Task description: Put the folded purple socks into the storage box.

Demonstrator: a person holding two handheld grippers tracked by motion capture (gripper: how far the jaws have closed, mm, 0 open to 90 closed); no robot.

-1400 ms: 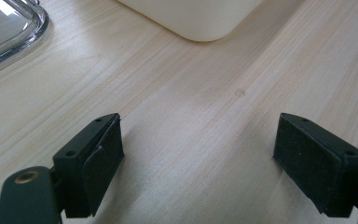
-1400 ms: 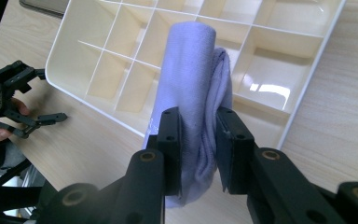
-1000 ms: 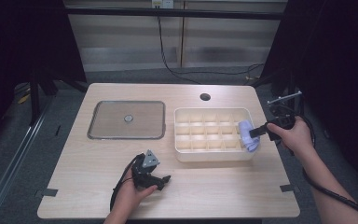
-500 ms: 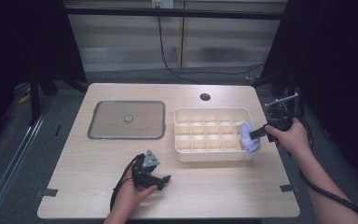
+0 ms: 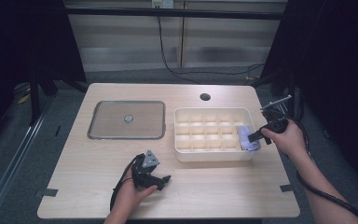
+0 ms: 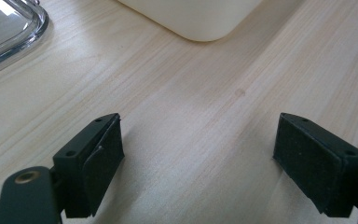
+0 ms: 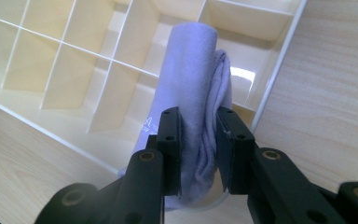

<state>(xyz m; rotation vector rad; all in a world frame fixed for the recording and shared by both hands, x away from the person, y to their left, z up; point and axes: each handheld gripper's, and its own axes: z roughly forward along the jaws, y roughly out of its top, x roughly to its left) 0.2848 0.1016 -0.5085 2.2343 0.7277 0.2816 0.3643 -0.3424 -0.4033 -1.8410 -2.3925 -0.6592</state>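
Observation:
A cream divided organiser box (image 5: 212, 158) stands on the right half of the wooden table. A rolled pale lavender cloth (image 5: 247, 138) (image 7: 193, 88) hangs over the box's right-hand compartments, and my right gripper (image 5: 256, 136) (image 7: 198, 140) is shut on it, jaws pressing both sides of the roll. My left gripper (image 5: 154, 179) (image 6: 198, 154) rests low over bare table near the front edge, left of the box, open with nothing between its jaws. The box's rounded corner (image 6: 200, 23) lies ahead of it.
A shallow clear-rimmed tray (image 5: 127, 120) (image 6: 9, 32) with a small round piece at its centre lies at the left back. A round cable hole (image 5: 205, 97) sits in the table's far edge. Cables trail from both grippers. Dark curtains flank the table.
My right gripper has shifted slightly with the lavender cloth, bringing it lower over the box's right end. The left gripper has stayed put.

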